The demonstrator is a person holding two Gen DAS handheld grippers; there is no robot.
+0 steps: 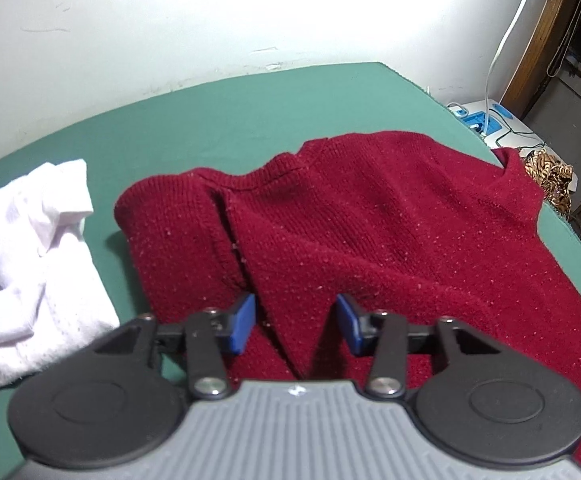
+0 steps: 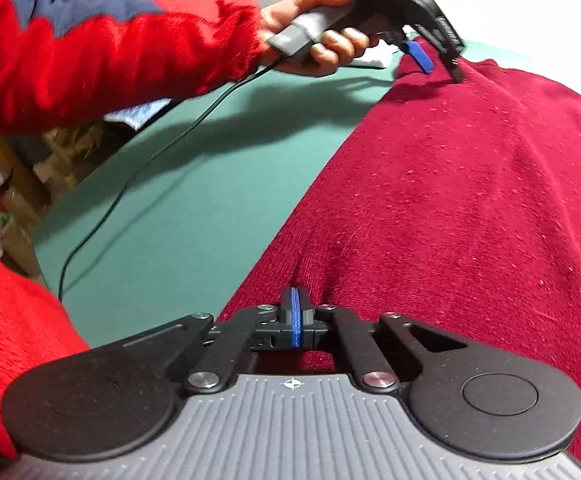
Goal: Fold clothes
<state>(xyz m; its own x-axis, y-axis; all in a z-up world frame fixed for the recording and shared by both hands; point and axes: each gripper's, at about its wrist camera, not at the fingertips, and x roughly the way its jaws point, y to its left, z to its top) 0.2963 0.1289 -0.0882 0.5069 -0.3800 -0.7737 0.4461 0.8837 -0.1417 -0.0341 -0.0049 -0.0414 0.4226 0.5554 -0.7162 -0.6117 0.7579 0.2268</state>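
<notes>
— While the right gripper [image 2: 295, 320] pinches the red sweater [image 1: 370, 232] on the green tabletop [image 1: 210, 120], how far along?

— Barely begun; left gripper [image 1: 295, 320] fingers spread, holding nothing.

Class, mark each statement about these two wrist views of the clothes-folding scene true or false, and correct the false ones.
1. The left gripper is open above the red sweater. True.
2. The right gripper is open and holds nothing. False: its pads are pressed together on a pinch of the sweater.
3. A white garment lies left of the sweater. True.
4. The sweater lies on a bare wooden table. False: it lies on a green surface.
5. The person wears a red sleeve. True.
</notes>
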